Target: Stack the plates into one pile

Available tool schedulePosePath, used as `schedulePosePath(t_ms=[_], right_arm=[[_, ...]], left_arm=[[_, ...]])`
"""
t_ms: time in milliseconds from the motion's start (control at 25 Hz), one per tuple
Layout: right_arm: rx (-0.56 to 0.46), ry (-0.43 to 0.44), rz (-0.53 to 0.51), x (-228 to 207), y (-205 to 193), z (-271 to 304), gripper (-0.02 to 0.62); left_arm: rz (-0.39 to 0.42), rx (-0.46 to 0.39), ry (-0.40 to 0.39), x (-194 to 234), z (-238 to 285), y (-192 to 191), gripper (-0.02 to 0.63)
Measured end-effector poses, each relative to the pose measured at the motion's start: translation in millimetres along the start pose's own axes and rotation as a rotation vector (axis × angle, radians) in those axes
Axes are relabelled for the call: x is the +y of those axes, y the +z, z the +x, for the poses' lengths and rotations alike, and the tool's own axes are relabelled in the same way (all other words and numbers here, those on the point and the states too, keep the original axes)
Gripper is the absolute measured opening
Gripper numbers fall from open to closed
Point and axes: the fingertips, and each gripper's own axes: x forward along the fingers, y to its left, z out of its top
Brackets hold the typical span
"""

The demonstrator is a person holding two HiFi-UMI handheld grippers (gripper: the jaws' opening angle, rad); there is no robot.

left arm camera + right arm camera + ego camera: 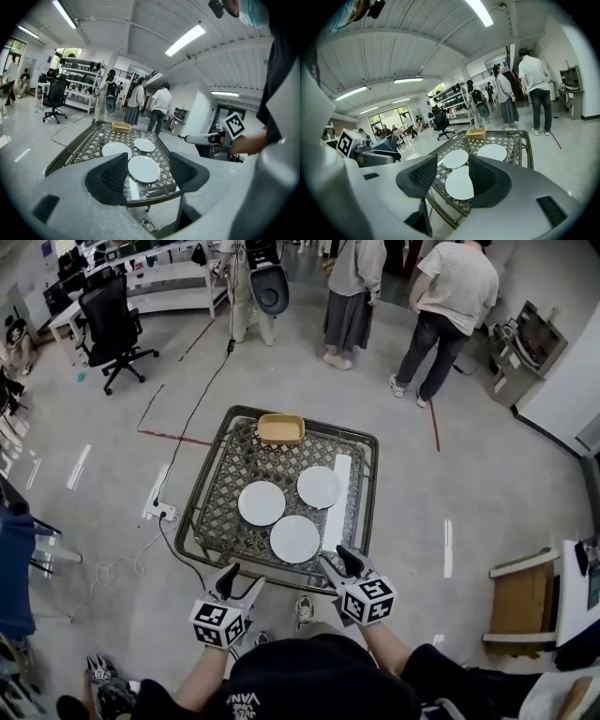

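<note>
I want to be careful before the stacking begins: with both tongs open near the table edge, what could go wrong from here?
1. The nearest plate lies flat on the glossy table. Tongs may slip on its thin rim and push it into the left plate or the far plate.
2. The left tongs and right tongs both face this same plate, so they might collide.

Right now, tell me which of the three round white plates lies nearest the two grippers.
The round white plate at the wicker table's near edge; the other two plates lie farther back, toward the yellow rectangular tray.
</note>
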Motion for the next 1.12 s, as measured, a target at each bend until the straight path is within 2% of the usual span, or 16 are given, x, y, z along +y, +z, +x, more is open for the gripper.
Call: schedulePosePath(t_ms=[240, 520, 920, 1120], right_arm=[[0.133, 0.066, -0.039, -41, -25, 36, 0.189], [0.267, 0.121, -0.06, -78, -63, 73, 0.186], [0.376, 0.137, -0.079, -82, -94, 118, 0.186], [0.441, 0.104, -0.054, -91, -116, 137, 0.195]], left_arm=[[-0.101, 0.059, 0.096, 6, 40, -29, 0.272], [-0.157, 0.175, 0.174, 13, 84, -68, 0.275], [-0.23, 0.347, 0.15, 29, 130, -106, 0.284], [-0.274, 0.388, 0.123, 40, 151, -117, 0.29]])
